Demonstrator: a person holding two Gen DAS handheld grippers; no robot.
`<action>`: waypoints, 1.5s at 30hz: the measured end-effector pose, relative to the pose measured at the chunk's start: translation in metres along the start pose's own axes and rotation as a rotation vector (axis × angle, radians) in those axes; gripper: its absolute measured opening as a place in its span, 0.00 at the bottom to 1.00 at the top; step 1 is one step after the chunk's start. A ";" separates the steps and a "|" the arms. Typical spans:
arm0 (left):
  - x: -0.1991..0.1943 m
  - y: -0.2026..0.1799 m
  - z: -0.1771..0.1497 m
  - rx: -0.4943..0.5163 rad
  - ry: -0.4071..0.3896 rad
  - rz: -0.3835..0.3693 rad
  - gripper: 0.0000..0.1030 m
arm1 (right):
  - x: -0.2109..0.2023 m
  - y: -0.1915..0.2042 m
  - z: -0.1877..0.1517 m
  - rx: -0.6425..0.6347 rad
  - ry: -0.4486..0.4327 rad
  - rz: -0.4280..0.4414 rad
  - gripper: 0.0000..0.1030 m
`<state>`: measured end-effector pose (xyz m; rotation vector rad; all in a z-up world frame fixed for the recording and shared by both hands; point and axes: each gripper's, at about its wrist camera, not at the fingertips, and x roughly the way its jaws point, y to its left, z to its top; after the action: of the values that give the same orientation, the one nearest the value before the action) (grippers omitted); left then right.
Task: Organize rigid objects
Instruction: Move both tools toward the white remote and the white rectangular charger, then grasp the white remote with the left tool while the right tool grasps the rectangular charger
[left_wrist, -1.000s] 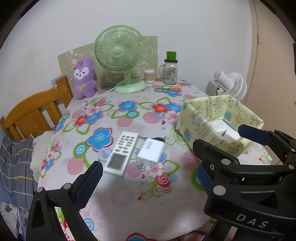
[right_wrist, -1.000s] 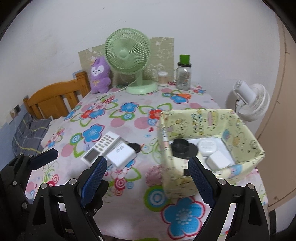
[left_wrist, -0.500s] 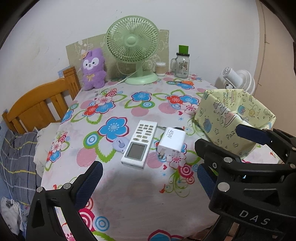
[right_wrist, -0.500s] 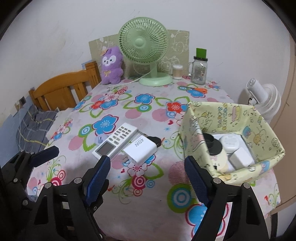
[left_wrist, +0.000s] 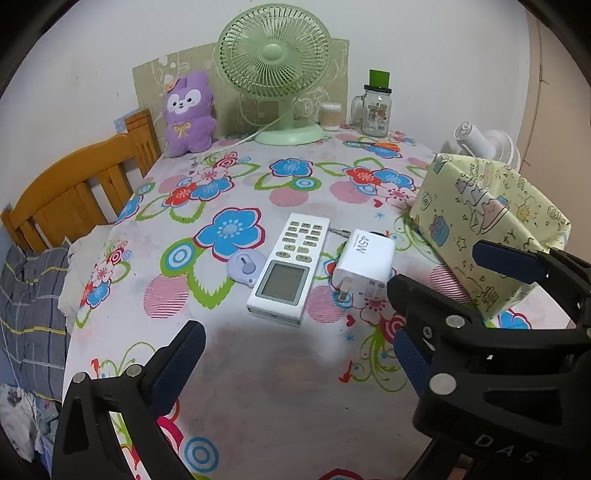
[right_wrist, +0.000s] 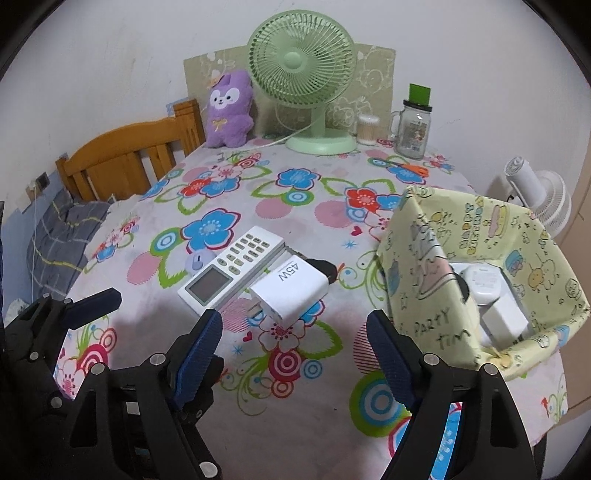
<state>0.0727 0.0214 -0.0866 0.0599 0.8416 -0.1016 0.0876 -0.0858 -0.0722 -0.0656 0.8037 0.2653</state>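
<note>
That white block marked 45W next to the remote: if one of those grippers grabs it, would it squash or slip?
Probably no squashing: the 45W charger looks like a hard, boxy plastic shell. Its smooth faces could slip a little, though the flat sides suit the gripper. The metal prongs at its near end suggest it is dense for its size, and it seems unlikely to roll.

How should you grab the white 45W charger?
Grip the charger across its two long flat sides, coming down from above with the right gripper, jaws open. Its plug prongs stick out at the near end, and the remote crowds its left side.

remote (left_wrist: 289, 264) left of charger (left_wrist: 364, 261) (touching), box (right_wrist: 480, 280) right.
</note>
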 end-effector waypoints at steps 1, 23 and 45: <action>0.002 0.001 0.000 -0.002 0.000 0.001 1.00 | 0.003 0.002 0.000 -0.007 0.004 0.000 0.80; 0.059 0.022 0.008 -0.033 0.096 0.007 1.00 | 0.069 0.005 0.013 -0.006 0.101 -0.003 0.80; 0.078 0.012 0.023 -0.018 0.115 -0.027 0.67 | 0.104 -0.007 0.023 0.069 0.151 0.045 0.73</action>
<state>0.1429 0.0265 -0.1293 0.0374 0.9587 -0.1168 0.1747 -0.0673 -0.1311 -0.0029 0.9651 0.2769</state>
